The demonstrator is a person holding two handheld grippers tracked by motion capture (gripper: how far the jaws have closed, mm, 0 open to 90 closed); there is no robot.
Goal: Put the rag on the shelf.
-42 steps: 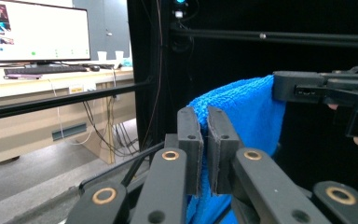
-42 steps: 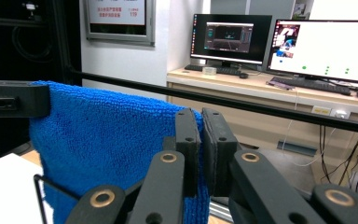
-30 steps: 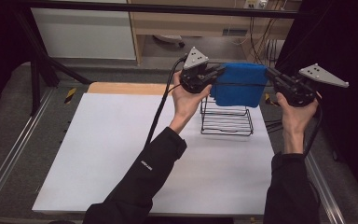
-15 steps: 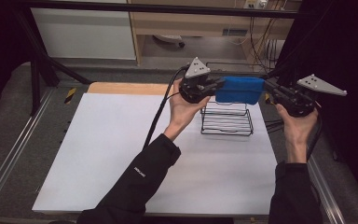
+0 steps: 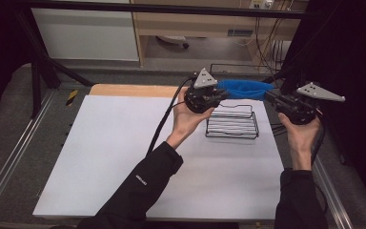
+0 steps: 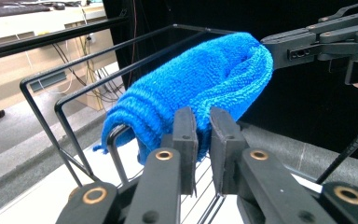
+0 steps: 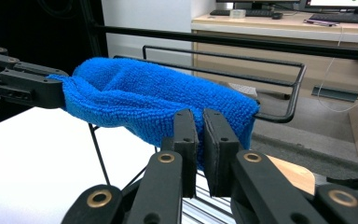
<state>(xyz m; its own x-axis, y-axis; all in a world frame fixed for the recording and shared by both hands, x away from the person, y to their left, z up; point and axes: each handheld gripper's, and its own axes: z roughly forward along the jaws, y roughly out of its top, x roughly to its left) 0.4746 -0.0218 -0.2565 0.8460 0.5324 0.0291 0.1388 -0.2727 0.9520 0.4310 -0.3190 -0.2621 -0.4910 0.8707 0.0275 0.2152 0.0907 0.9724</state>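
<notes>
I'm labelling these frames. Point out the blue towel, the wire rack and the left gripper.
blue towel (image 5: 245, 88): high view, middle of its stretched span.
wire rack (image 5: 232, 127): high view, its floor wires.
left gripper (image 6: 203, 135): left gripper view, between its fingertips.

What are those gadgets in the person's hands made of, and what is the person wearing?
Each hand carries a black two-jaw tool. The left gripper and right gripper each bear a grey three-cornered plate on top and trail a black cable. Their jaws are flat black pads on linked bars with brass-coloured pivots. The person wears dark long sleeves; the left sleeve has small white lettering.
</notes>
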